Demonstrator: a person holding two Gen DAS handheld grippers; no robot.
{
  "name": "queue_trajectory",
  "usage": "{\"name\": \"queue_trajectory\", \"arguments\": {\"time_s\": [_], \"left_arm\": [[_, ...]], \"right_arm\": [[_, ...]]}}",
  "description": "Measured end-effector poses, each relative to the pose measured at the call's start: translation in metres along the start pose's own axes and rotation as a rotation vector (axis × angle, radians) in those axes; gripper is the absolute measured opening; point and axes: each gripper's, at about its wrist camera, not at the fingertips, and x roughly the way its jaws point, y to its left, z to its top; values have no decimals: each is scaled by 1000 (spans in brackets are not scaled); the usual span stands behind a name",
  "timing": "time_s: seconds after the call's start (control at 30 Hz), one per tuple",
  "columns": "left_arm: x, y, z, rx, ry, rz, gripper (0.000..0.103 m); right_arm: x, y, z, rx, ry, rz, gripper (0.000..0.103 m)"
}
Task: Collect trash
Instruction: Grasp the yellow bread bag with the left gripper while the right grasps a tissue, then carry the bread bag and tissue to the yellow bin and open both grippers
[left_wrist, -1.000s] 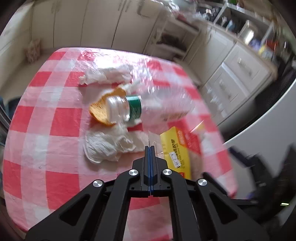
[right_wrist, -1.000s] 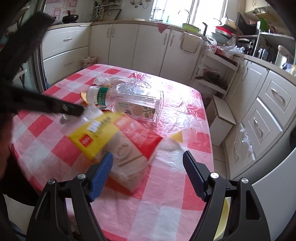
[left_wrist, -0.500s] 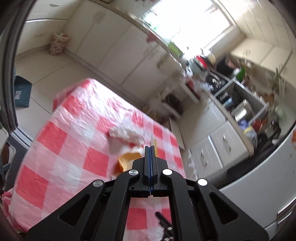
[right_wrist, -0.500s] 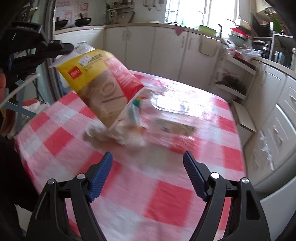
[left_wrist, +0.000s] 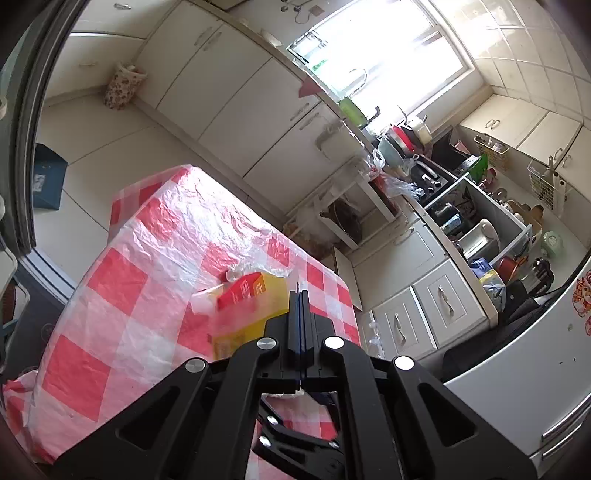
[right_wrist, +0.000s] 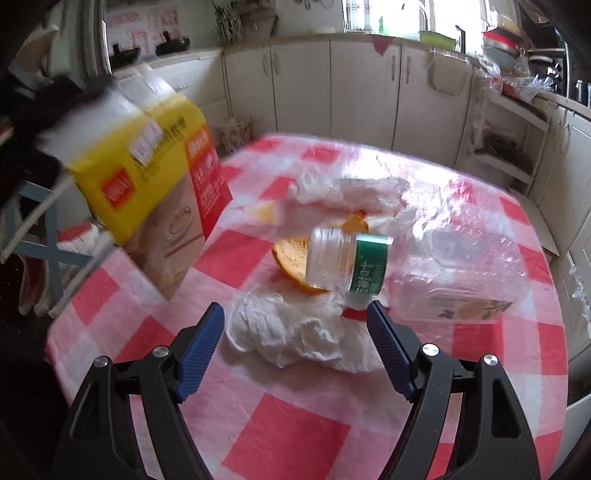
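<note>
My left gripper (left_wrist: 299, 295) is shut on the top edge of a yellow and red snack bag (left_wrist: 243, 314), which hangs in the air over the checked table (left_wrist: 122, 280). The right wrist view shows the same bag (right_wrist: 147, 177) lifted at the left, with that gripper a dark blur above it. My right gripper (right_wrist: 295, 347) is low over the table and its jaws are closing. A crumpled white tissue (right_wrist: 288, 328) lies between them, and the pads do not press on it. Just beyond lie a clear bottle with a green label (right_wrist: 351, 262) and orange peel (right_wrist: 288, 254).
A second crumpled tissue (right_wrist: 351, 192) and a crushed clear plastic package (right_wrist: 461, 266) lie further back on the table (right_wrist: 295, 435). A blue-framed rack (right_wrist: 40, 236) stands left of the table. Cabinets (left_wrist: 421, 306) and a white fridge (left_wrist: 535, 369) line the right side.
The left gripper has lifted the snack bag off the table and carried it up to the left. The right gripper has moved in over the near tissue and its jaws have narrowed.
</note>
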Motion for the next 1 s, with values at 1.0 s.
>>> {"name": "queue_trajectory", "arguments": {"time_s": [1.0], "left_arm": [[46,-142,-104,318,246,-200,0]], "right_arm": [[-142,-88,-71,119,-87,-134,19]]}}
